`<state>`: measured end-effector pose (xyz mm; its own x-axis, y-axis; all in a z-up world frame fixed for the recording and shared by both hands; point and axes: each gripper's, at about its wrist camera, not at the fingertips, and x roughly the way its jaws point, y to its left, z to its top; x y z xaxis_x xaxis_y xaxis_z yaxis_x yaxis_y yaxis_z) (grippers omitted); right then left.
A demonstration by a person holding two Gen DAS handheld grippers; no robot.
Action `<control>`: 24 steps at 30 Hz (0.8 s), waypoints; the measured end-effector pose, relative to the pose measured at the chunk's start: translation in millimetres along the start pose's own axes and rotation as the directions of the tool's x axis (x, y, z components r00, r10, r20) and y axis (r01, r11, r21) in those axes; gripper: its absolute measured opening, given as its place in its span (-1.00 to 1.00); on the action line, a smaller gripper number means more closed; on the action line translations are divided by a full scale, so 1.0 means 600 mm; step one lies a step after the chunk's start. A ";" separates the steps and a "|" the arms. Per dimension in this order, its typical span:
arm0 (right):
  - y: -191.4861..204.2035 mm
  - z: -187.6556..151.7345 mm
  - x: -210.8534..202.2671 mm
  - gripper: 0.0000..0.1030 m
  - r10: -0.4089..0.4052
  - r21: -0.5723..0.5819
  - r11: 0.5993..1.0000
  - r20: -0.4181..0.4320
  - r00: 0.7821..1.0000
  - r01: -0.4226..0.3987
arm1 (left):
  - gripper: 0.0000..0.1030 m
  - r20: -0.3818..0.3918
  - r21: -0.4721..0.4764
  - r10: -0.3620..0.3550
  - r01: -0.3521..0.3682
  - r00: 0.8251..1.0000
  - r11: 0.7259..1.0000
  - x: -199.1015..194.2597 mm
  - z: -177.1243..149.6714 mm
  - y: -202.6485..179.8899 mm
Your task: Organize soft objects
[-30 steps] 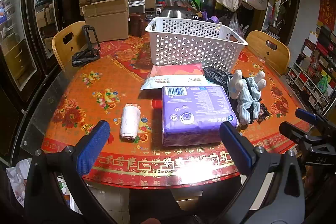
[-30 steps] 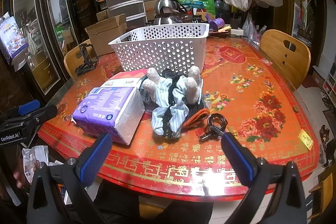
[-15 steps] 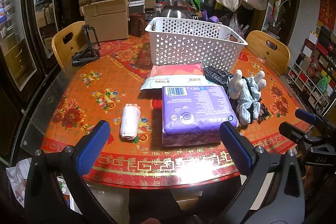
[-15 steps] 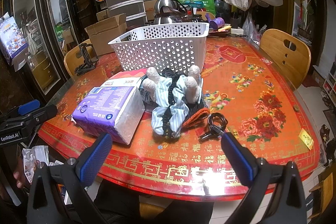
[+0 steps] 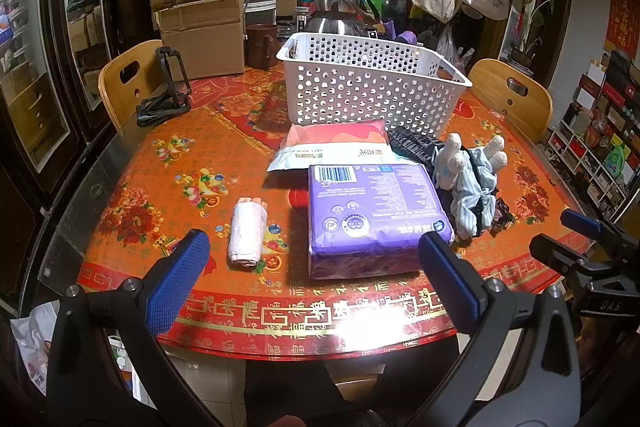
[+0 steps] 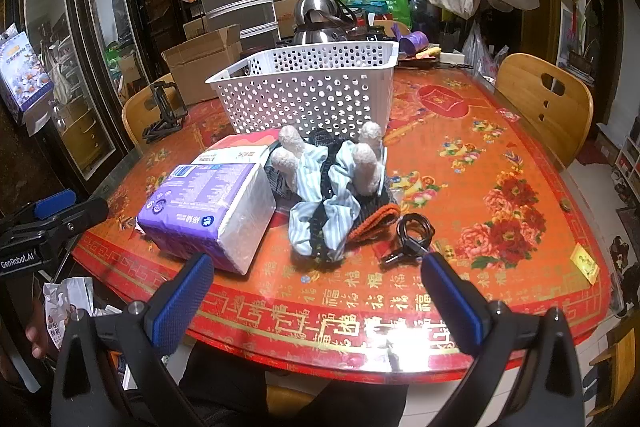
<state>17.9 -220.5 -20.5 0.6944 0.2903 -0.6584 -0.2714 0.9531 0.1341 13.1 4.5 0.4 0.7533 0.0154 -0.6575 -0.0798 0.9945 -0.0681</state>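
Both tools gape wide and hold nothing, the left tool facing the purple pack on the table, the right tool facing the plush toy (white basket waits behind, likely the destination).

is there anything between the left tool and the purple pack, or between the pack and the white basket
Nothing visible lies between the open left tool and the purple pack; only bare tablecloth. Between the pack and the white basket lies the pink-and-white pack, flat against the basket's near wall, so the purple pack would need lifting over it.
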 end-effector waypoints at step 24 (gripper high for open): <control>0.000 0.000 0.000 1.00 -0.003 0.002 1.000 0.004 1.000 0.003 | 1.00 0.002 0.002 -0.003 0.003 1.000 1.000 0.002 -0.001 0.000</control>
<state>17.9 -220.6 -20.6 0.6977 0.2878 -0.6561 -0.2682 0.9541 0.1334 13.8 4.7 -1.1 0.7551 0.0122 -0.6555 -0.0756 0.9948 -0.0686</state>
